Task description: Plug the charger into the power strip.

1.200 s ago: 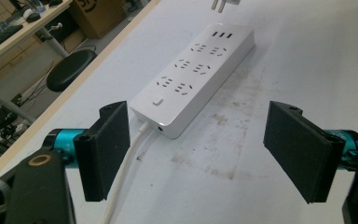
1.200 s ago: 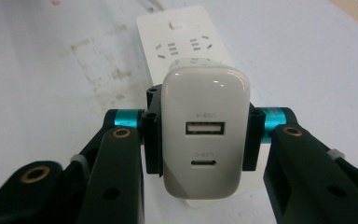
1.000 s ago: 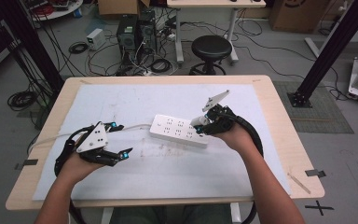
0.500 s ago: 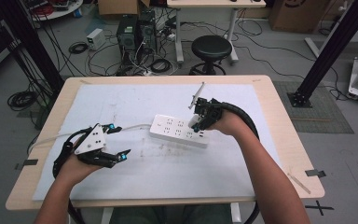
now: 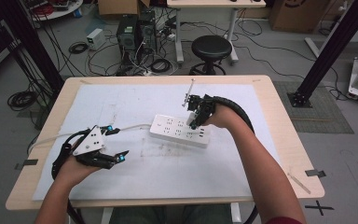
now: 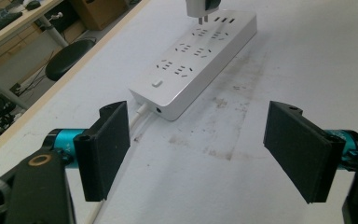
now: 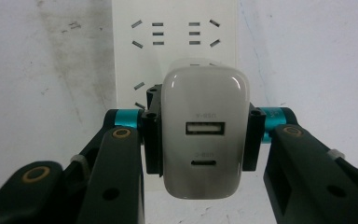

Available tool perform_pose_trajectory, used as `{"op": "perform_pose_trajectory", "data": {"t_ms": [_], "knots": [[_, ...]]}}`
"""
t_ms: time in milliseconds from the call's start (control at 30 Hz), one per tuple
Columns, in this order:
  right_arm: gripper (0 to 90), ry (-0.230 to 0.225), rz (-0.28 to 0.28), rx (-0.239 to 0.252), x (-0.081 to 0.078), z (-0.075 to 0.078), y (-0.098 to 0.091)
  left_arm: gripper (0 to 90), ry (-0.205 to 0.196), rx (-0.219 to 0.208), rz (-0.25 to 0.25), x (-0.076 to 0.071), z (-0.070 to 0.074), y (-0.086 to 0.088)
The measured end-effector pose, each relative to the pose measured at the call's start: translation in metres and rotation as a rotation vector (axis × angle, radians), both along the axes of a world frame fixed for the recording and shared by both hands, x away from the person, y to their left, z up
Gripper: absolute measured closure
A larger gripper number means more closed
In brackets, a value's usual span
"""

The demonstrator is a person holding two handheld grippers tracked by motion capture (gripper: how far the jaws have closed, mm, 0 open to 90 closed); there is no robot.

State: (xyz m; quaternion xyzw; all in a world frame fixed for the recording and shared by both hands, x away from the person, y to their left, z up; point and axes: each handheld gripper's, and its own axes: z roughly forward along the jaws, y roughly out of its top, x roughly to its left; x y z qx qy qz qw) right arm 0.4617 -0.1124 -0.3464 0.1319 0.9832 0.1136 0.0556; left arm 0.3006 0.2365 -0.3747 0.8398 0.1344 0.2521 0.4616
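A white power strip (image 5: 180, 131) lies in the middle of the white mat, its cord running off to the left. My right gripper (image 5: 195, 116) is shut on a white USB charger (image 7: 205, 133) and points down over the strip's right half. In the left gripper view the charger (image 6: 200, 8) hangs just above the strip (image 6: 196, 60), with its prongs bare over the sockets. The right gripper view looks down past the charger onto the strip (image 7: 175, 37). My left gripper (image 5: 116, 144) rests open on the mat to the strip's left, with nothing between its pads (image 6: 106, 147).
The white mat (image 5: 135, 102) covers most of the wooden table (image 5: 289, 140). Dirty smudges (image 6: 223, 126) mark the mat in front of the strip. A black stool (image 5: 210, 49), computer towers and cables stand on the floor beyond the far edge.
My right gripper has swung from the strip's right end up and over the strip, tilting the charger to point down at the sockets. The left gripper has stayed put.
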Motion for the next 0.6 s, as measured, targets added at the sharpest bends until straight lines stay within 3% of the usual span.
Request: {"op": "perform_pose_trajectory", "data": {"t_ms": [600], "knots": [[62.9, 0.065, 0.057, -0.113, 0.014, -0.003, 0.017, 22.6, 0.004, -0.001, 0.012, 0.000, -0.002, 0.004]]}}
